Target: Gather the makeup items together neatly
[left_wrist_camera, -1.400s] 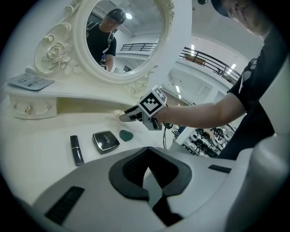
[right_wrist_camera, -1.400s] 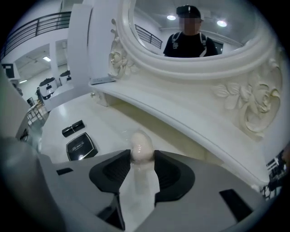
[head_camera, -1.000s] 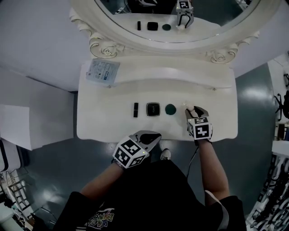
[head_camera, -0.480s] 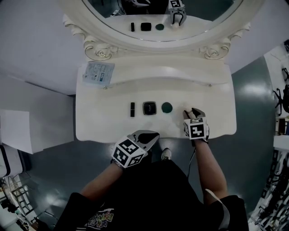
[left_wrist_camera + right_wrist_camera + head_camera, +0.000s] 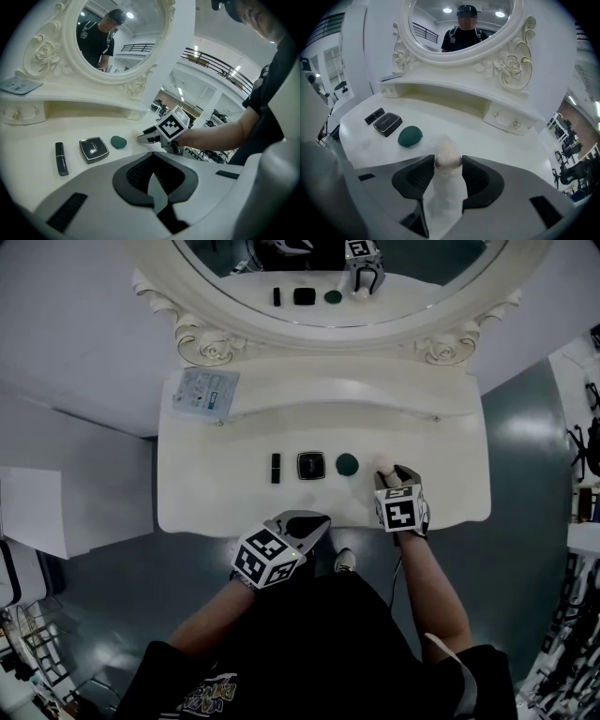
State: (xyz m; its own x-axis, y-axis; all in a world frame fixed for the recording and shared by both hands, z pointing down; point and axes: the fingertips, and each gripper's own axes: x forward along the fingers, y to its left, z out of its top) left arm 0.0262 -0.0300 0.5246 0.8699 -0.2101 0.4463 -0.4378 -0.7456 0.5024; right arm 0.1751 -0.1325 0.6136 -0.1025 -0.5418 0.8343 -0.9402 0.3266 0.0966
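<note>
On the white dressing table (image 5: 216, 493) a black lipstick (image 5: 275, 468), a black square compact (image 5: 311, 465) and a green sponge (image 5: 347, 464) lie in a row. Just right of the sponge, my right gripper (image 5: 389, 474) is shut on a pale, rounded item in clear wrap (image 5: 447, 159), low over the tabletop. The right gripper view shows the sponge (image 5: 410, 136), compact (image 5: 387, 124) and lipstick (image 5: 374, 116) ahead to the left. My left gripper (image 5: 314, 521) is shut and empty, hanging off the table's front edge.
A light-blue packet (image 5: 205, 390) lies on the raised shelf at the back left. An ornate oval mirror (image 5: 328, 277) stands behind the shelf. A small drawer with knobs (image 5: 506, 121) sits under the shelf on the right. Grey floor surrounds the table.
My right gripper has edged a little left toward the green sponge with the pale item still in it. The left gripper has stayed put.
</note>
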